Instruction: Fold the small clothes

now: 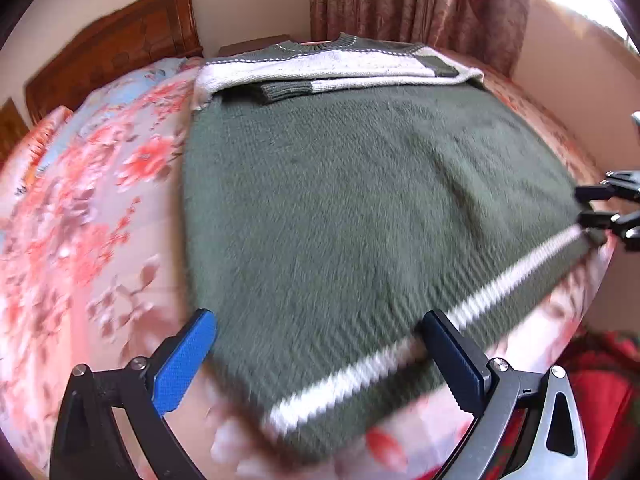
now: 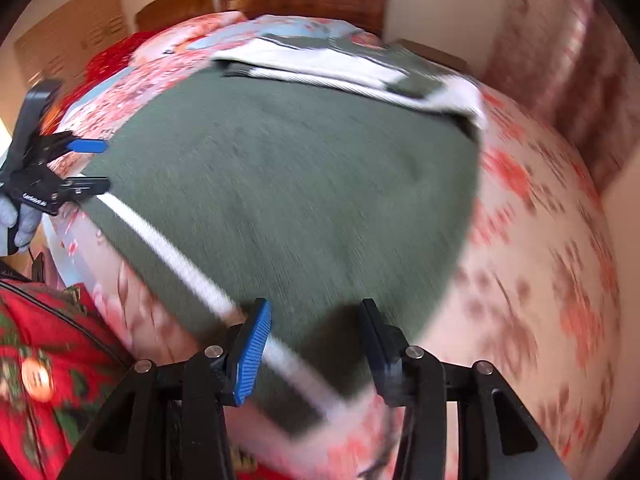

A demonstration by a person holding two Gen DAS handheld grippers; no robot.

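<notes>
Bedroom setting: a bed covered by a pink floral bedspread [image 1: 100,216], with a carved dark wooden headboard [image 1: 116,48] at the far left and a patterned reddish curtain [image 1: 420,0] behind.

Left to right in the left wrist view: bare bedspread; then the green knitted sweater with a white hem stripe [image 1: 352,200], lying flat on the bed with its hem toward the camera, its white upper part and sleeves folded across the far end. The left gripper [image 1: 320,356] straddles the near hem corner; its blue-padded fingers [image 1: 184,364] stand wide apart, and the sweater lies between them without being pressed. At the far right edge the right gripper [image 1: 596,206] sits at the other hem corner.

In the right wrist view: a red patterned cloth [image 2: 44,360] at lower left, beside the bed; a grey-gloved hand [image 2: 20,220] carries the left gripper. The right gripper's fingers [image 2: 252,356] stand partly apart over the striped hem corner; motion blur makes contact uncertain, though the pads appear clear of the knit.
</notes>
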